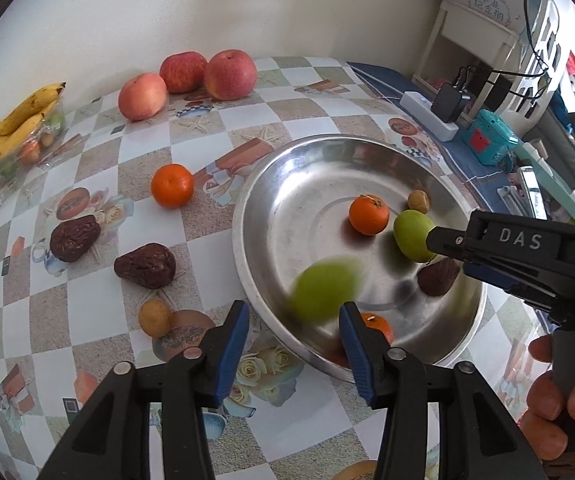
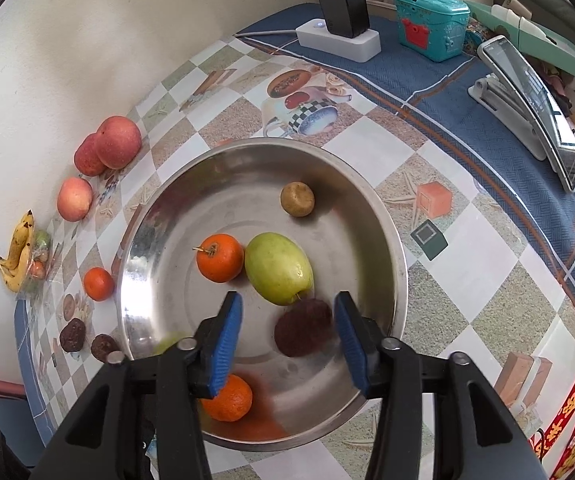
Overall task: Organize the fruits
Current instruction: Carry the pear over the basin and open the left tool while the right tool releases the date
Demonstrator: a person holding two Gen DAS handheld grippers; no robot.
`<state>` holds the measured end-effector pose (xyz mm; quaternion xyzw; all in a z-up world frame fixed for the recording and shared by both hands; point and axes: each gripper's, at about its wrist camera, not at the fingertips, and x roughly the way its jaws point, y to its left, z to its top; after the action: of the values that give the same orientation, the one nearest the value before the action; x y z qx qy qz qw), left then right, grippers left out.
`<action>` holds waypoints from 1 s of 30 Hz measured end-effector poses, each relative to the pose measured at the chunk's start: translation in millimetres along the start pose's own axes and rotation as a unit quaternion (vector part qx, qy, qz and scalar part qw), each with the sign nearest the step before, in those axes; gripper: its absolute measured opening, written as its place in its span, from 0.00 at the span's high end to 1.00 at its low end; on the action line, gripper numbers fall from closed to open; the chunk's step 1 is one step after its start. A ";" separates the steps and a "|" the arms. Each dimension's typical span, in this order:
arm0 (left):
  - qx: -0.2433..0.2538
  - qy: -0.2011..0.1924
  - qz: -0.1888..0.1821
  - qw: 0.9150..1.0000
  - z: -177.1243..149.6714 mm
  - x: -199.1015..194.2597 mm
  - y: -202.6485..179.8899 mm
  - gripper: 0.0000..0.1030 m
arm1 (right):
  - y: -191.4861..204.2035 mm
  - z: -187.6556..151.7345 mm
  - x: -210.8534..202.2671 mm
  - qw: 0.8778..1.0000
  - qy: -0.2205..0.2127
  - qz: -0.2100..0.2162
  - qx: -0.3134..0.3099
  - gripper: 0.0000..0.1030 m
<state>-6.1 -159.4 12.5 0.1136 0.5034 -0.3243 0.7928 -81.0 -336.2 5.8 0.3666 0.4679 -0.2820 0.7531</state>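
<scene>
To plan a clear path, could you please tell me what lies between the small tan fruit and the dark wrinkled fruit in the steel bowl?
The green fruit lies between them, beside an orange; the right wrist view shows it.

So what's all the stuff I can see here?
bowl: one, silver metal, middle of table
oranges in bowl: two, orange
green fruits: two, one resting in bowl, one blurred by the left jaws
dark dates: one in bowl, two on table
small tan fruits: one in bowl, one on table
orange on table: one
apples: three, red-pink, by wall
bananas: one bunch, yellow, far left
power strip: one, white
left gripper: jaws open
right gripper: jaws open
hand: one, on right gripper's handle
</scene>
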 end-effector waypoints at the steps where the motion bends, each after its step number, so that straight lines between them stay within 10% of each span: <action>1: -0.003 0.000 0.001 1.000 0.2 -0.1 1.4 0.48 | 0.6 0.0 -0.8 1.000 -0.005 -0.001 -0.002 0.39; 18: -0.094 0.001 0.032 0.995 2.1 0.8 44.7 0.00 | 6.7 0.7 -7.1 0.999 -0.041 -0.016 -0.027 0.04; 30: -0.193 0.057 0.142 0.969 -16.5 4.2 108.3 0.00 | 21.3 -2.1 -8.8 0.996 -0.057 -0.029 -0.063 0.04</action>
<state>51.1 -70.1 -14.8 0.0477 0.5797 -0.0981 0.8075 -69.3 -321.6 19.3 0.2874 0.4514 -0.2943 0.7919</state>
